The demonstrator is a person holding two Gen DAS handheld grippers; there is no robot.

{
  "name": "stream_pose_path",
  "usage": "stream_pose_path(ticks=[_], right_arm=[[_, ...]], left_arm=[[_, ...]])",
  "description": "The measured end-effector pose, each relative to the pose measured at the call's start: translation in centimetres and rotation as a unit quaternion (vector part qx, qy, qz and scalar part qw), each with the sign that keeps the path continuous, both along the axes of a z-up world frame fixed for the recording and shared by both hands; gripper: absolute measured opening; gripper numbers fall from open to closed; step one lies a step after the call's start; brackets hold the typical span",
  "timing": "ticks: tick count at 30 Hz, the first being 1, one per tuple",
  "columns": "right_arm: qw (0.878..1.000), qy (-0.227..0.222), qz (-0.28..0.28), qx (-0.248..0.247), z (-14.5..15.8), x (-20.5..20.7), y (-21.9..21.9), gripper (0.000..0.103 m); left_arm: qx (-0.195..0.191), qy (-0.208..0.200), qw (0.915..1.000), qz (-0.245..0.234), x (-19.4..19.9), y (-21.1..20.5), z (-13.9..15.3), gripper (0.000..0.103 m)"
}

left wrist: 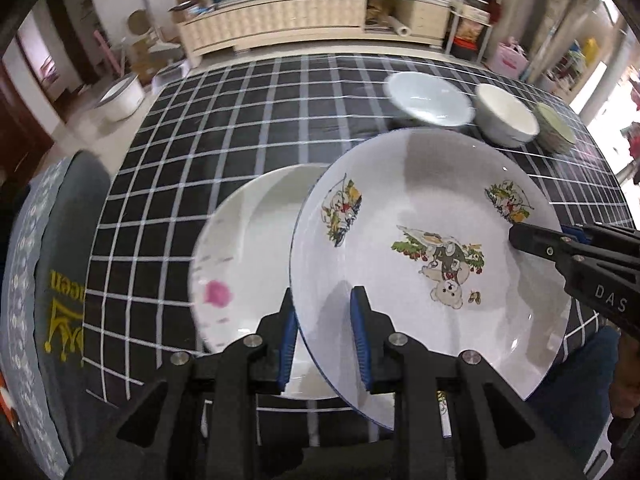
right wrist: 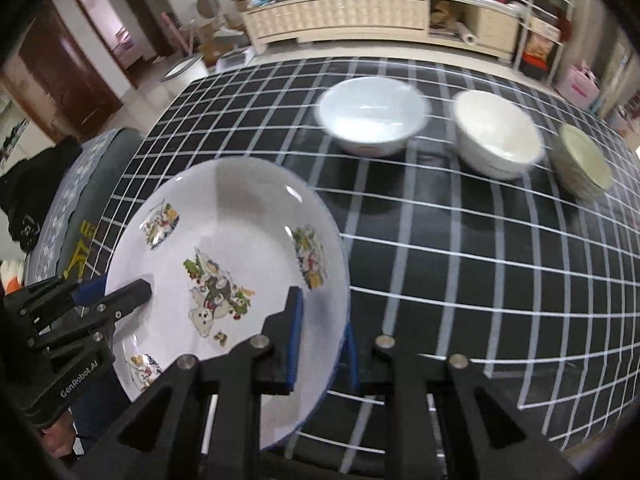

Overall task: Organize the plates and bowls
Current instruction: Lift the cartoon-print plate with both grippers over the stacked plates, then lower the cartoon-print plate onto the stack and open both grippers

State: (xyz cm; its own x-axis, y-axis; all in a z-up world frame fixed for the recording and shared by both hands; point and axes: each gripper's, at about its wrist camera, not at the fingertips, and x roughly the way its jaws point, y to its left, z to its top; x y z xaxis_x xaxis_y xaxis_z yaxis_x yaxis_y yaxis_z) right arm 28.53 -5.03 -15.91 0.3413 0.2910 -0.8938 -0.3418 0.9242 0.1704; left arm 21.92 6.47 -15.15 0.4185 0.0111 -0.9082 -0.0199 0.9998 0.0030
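You hold one bear-print plate [left wrist: 420,208] above the checked counter [left wrist: 224,160].
Your left tool [left wrist: 324,332] and right tool [right wrist: 322,340] each pinch its rim; another plate [left wrist: 248,256] lies beneath.

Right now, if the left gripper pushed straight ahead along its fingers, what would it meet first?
Apart from the cartoon-bear plate it already clamps, the left gripper would probably meet the pink-flowered white plate lying on the checked tablecloth just beneath; depth is uncertain.

Both grippers pinch the round white picture plate [right wrist: 240,248] by its rim. Three bowls sit behind on the black checked tablecloth [right wrist: 460,248].
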Motion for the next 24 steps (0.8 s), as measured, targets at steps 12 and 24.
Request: stream_pose_path(ticks=[12, 24], right_arm=[[0.999, 0.021, 0.039, -0.025, -2.7, 0.0, 5.2, 0.022], [0.998, 0.023, 0.035, -0.046, -3.7, 1.2, 6.4, 0.022]], left_arm=[[-0.004, 0.026, 0.9991, 0.034, -0.5, 5.2, -3.5, 0.024], [-0.006, 0.031, 0.9991, 0.03, 1.0, 6.3, -4.8, 0.021]])
